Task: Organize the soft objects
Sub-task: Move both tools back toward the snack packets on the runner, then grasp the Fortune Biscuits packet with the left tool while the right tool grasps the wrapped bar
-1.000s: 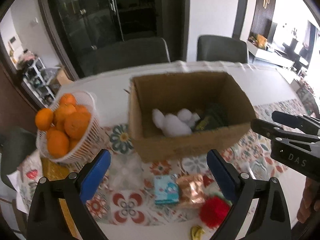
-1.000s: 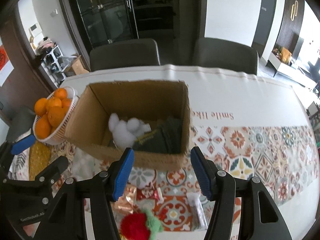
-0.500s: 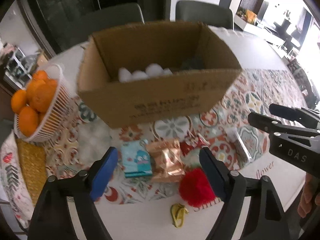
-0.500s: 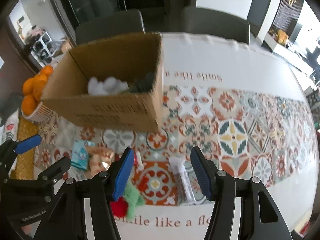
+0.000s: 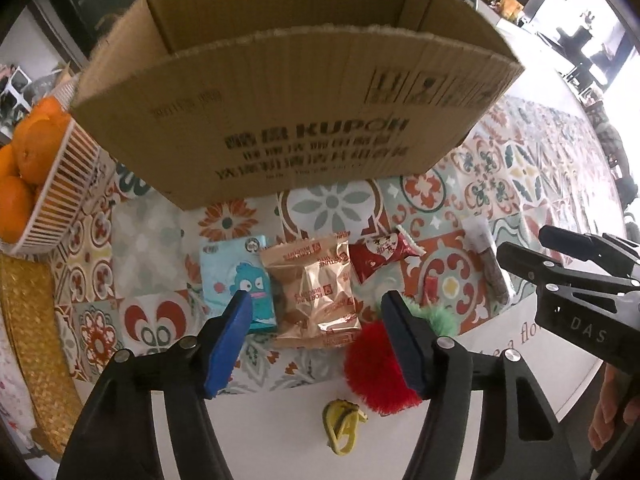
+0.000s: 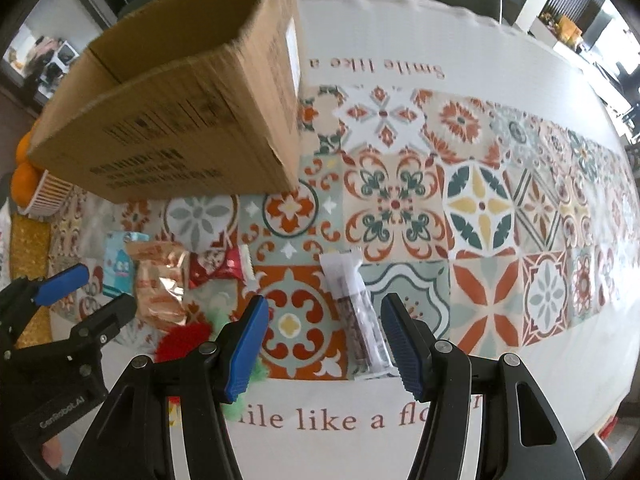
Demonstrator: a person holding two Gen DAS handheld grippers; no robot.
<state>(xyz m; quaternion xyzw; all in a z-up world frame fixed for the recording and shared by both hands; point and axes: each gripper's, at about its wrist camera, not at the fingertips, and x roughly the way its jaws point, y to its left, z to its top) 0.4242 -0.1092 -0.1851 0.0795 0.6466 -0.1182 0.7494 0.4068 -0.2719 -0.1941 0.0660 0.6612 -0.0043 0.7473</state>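
Snack packets and a soft toy lie on the patterned tablecloth in front of a cardboard box (image 5: 300,92). My left gripper (image 5: 316,304) points down over a copper biscuit packet (image 5: 316,284). Its jaws are closing and the packet shows between the blue pads, which do not press on it. A blue cartoon packet (image 5: 240,276) is by the left pad. A red fluffy pompom (image 5: 368,372) with green fuzz lies by the right pad. My right gripper (image 6: 325,308) hangs open over a clear tube packet (image 6: 360,320), close to the right pad.
A white basket of oranges (image 5: 52,184) stands left of the box, with a woven yellow mat (image 5: 28,320) below it. A red packet (image 5: 380,256) and a small yellow item (image 5: 344,426) lie nearby. A hand (image 5: 612,412) shows at the lower right edge.
Both grippers came down toward the table and tipped to point at it. The left jaws narrowed. The box's inside has gone out of sight and the packets now look much nearer.
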